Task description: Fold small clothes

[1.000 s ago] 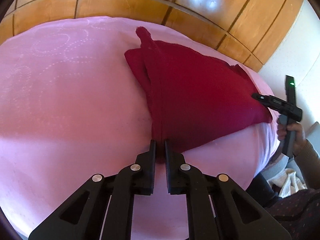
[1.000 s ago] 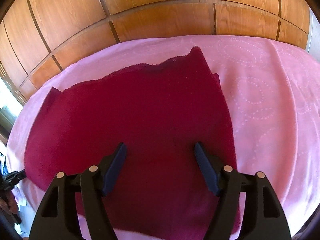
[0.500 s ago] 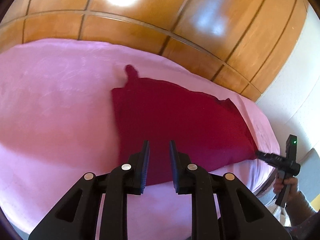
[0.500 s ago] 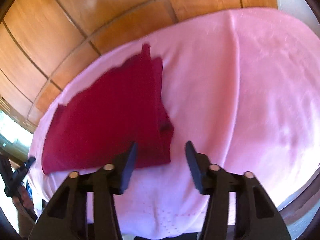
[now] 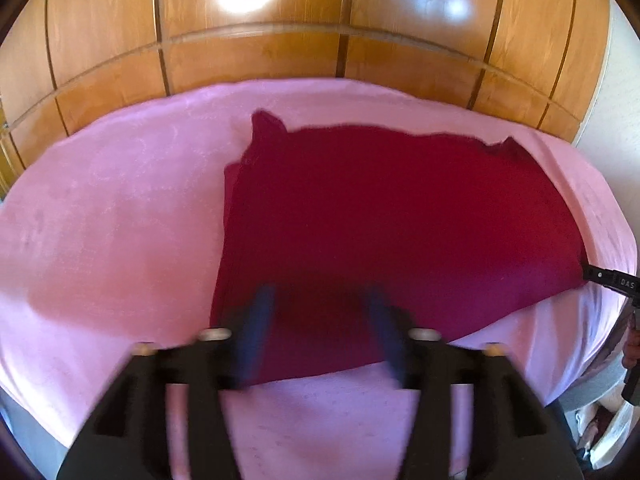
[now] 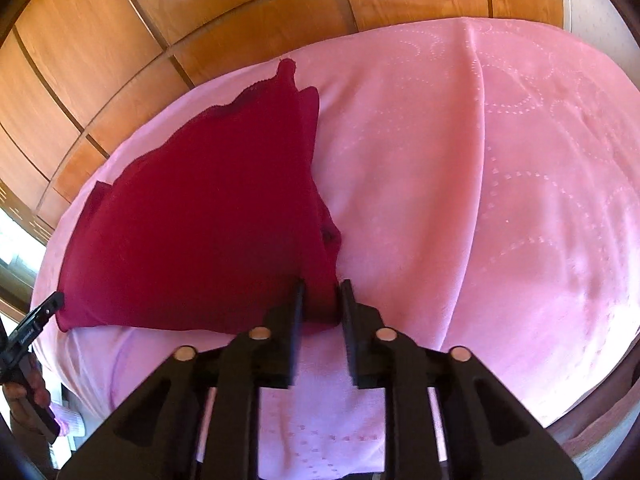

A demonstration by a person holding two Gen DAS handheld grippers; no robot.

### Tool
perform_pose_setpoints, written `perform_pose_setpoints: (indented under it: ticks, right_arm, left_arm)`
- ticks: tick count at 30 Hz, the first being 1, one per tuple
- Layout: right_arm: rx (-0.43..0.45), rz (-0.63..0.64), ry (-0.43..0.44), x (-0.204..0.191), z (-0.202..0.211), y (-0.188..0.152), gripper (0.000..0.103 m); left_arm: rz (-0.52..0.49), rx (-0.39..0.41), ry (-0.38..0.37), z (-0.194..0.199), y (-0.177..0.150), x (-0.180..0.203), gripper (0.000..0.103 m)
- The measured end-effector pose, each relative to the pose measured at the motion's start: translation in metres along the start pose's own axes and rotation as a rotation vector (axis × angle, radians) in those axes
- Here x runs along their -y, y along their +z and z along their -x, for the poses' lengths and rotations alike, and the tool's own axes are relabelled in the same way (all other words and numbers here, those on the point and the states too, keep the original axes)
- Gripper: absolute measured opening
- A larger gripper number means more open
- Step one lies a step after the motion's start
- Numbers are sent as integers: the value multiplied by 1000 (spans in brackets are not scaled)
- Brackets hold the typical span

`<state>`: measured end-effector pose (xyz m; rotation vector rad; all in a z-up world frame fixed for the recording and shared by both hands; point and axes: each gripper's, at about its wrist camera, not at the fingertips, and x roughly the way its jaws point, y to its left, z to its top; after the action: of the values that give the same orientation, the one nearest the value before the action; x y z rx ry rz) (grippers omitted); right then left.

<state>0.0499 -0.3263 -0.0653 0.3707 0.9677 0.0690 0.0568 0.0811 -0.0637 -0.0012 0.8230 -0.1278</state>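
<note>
A dark red garment (image 5: 400, 220) lies folded flat on the pink bedspread (image 5: 112, 220), with a strap poking up at its far corner. My left gripper (image 5: 320, 296) hovers blurred over the garment's near edge; its jaws are opening and hold nothing. In the right wrist view the same garment (image 6: 200, 220) shows its layered edge on the right. My right gripper (image 6: 322, 286) is shut on its near right corner, the cloth bunched between the pads. A second black gripper tip (image 5: 608, 280), held in a hand, touches the garment's other near corner, the same black tip (image 6: 40, 316) showing at the left edge.
Glossy wooden wall panels (image 5: 320, 60) stand just behind the bed. The bedspread (image 6: 500, 200) stretches wide to the right of the garment. The bed's edge drops away near me, with white cloth (image 5: 600, 420) below it at the right.
My left gripper let go of the garment's folded edge, drew back and opened. My right gripper swung from over the garment's middle to its near corner and closed on it.
</note>
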Motion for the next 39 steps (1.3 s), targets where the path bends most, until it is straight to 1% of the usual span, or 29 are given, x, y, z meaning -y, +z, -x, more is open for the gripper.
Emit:
perform_pose_setpoints:
  ticks: [1,2,3,5,6,7,12,16,18,22,23,24,25,27,29,31,33,35,37,39]
  right_arm:
    - [13,-1,1,0,4,3,43]
    - [34,-9,10,0,12,6,49]
    - [52,-18,13,0,17,9,52]
    - [77,-29,21,-2,22,18,54]
    - [89,-37,32,-4,23,23,58]
    - [100,-47,44,-7,23,29,60]
    - [125,-17,64,-31,11,55,60]
    - [121,-3,40,-44,-8,78,60]
    - [113,-5,27,-45,-22,92,63]
    - [84,10,-24,-47,-48,111,64]
    - [66,23,-39,-49,-56,115,61]
    - [51,40,-45,-51,-61,116,44]
    - [37,64,-59,-54,-66,117,21]
    - [51,136,-109,-65,-67,118,6]
    - [77,164,-136,-68,-64,119,6]
    - [93,145,-156,-62,-64,122,6]
    - [74,102,-163,-50,-75,126,6]
    - [30,59,-169,-38,-96,125,6]
    - [52,40,-161,-34,-101,122,7]
    - [63,42,-167,-35,-99,120,9]
  left_arm:
    - [-8,21,14,5,1,2,63]
    - [-23,34,16,8,3,5,63]
    - [-27,40,15,11,4,6,63]
    - [-32,55,14,15,7,9,63]
    - [-39,58,10,15,8,11,63]
    - [-47,64,14,17,9,12,63]
    - [-83,81,30,20,14,19,63]
    - [-105,92,34,21,17,22,63]
    - [-111,92,34,20,18,21,63]
    - [-117,83,43,14,20,20,63]
    - [-116,79,45,12,21,20,63]
    - [-114,75,45,11,22,20,63]
    - [-112,73,46,9,23,20,63]
    - [-111,69,53,6,24,20,63]
    - [-107,60,58,2,26,20,63]
    - [-103,49,62,-4,27,19,63]
    - [-100,34,74,-10,27,18,63]
    - [-100,5,95,-20,27,17,63]
    - [-96,-24,116,-29,26,16,63]
    - [-75,-30,108,-31,25,13,63]
